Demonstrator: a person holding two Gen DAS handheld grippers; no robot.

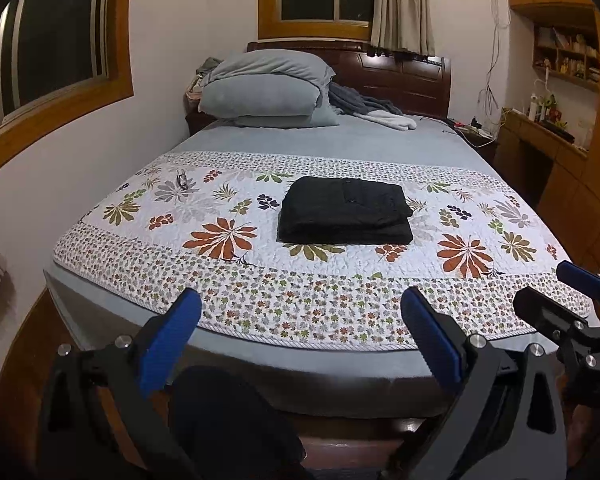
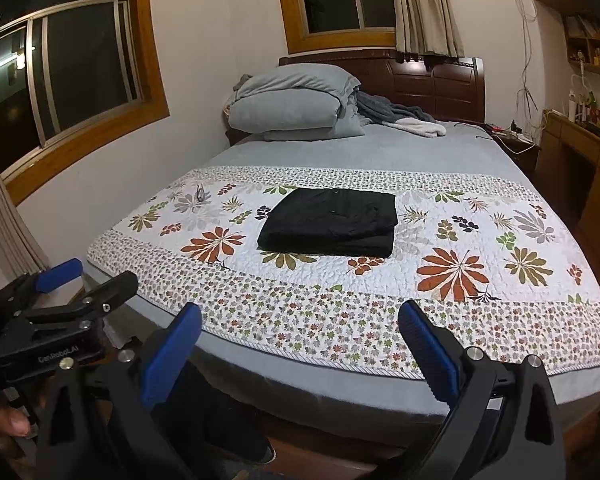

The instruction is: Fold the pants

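Black pants (image 1: 346, 210) (image 2: 330, 222) lie folded into a neat rectangular stack on the flowered quilt (image 1: 220, 280) (image 2: 480, 312), near the middle of the bed. My left gripper (image 1: 300, 308) is open and held back over the foot edge of the bed, well short of the pants, with nothing between its blue pads. The right gripper (image 2: 300, 316) is open too, likewise pulled back at the foot of the bed and empty. Each gripper shows at the side of the other's view: the right one (image 1: 556, 284) and the left one (image 2: 96, 274).
A pair of glasses (image 1: 183, 179) (image 2: 200, 193) rests on the quilt's far left. Grey pillows (image 1: 266, 90) and a crumpled blanket (image 1: 364, 108) lie by the wooden headboard. A wall with a window runs along the left; a desk and shelves (image 1: 548, 136) stand on the right.
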